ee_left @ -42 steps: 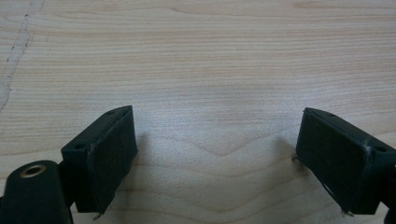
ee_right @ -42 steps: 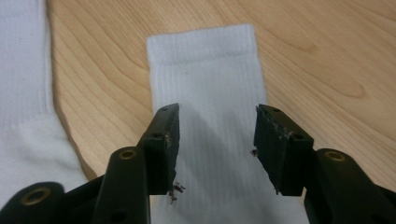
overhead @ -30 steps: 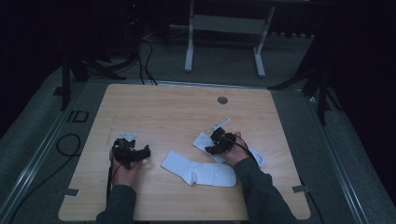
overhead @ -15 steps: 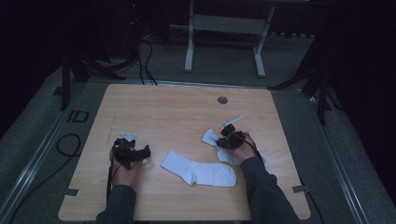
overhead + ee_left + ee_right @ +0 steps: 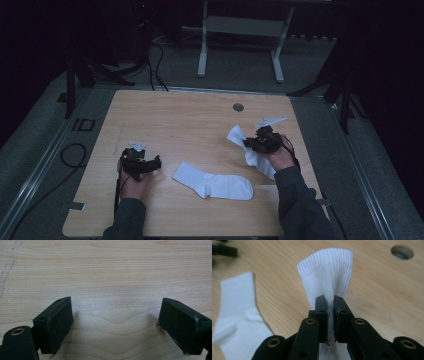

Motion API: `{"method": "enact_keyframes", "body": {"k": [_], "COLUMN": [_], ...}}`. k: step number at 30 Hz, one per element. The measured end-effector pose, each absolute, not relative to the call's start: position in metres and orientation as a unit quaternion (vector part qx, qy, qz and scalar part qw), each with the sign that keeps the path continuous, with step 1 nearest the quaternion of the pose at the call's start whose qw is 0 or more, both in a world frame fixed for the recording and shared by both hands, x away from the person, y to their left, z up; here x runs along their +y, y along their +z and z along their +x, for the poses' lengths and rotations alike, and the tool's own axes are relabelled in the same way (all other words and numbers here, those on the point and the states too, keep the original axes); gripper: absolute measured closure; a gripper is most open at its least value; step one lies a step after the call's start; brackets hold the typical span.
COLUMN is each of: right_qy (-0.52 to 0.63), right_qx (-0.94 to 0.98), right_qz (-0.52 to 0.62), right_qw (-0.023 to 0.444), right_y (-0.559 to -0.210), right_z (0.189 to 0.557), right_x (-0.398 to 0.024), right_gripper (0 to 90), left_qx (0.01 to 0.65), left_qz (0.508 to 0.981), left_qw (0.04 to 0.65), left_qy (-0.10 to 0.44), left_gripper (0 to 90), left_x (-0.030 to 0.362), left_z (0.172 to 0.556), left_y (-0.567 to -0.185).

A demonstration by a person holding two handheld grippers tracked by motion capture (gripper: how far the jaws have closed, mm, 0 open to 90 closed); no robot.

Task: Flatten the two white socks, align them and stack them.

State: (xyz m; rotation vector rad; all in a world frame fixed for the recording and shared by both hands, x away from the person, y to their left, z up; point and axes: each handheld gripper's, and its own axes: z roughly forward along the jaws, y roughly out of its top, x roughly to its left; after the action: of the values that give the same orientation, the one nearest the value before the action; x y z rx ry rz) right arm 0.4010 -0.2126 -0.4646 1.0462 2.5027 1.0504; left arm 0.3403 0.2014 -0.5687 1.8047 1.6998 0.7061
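Observation:
My right gripper (image 5: 251, 143) (image 5: 330, 301) is shut on the ribbed cuff of a white sock (image 5: 235, 135) (image 5: 327, 270). Its jaws have just been closing, and the sock is pinched between the pads. The gripper holds the sock above the right side of the wooden table (image 5: 190, 125), and the sock's lower part trails down toward the hand. A second white sock (image 5: 212, 182) (image 5: 237, 310) lies flat near the table's front middle. My left gripper (image 5: 141, 159) (image 5: 116, 312) rests at the front left, open over bare wood (image 5: 112, 270), with nothing between its jaws.
A round cable hole (image 5: 238, 107) (image 5: 402, 252) sits in the table near its far edge. The room around the table is dark, with a stand's metal legs (image 5: 240, 45) and cables on the floor behind it. Bare wood stretches across the far half.
My right gripper has shut on the sock's cuff and lifted it up and to the right, off the table. The left gripper and the flat sock have stayed put.

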Motion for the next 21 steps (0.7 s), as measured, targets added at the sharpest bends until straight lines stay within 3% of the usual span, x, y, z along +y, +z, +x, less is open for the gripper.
{"method": "enact_keyframes", "body": {"k": [21], "right_qy": [0.421], "right_qx": [0.85], "right_qz": [0.288], "right_qw": [0.133], "right_y": [-0.406], "right_z": [0.375], "right_x": [-0.191], "right_gripper": [82.9], "left_qx": [0.634], "left_qz": [0.673], "left_qw": [0.277], "left_qy": [0.262], "left_gripper": [12.1], "left_x": [0.201], "left_z": [0.34], "left_y": [-0.568]}}
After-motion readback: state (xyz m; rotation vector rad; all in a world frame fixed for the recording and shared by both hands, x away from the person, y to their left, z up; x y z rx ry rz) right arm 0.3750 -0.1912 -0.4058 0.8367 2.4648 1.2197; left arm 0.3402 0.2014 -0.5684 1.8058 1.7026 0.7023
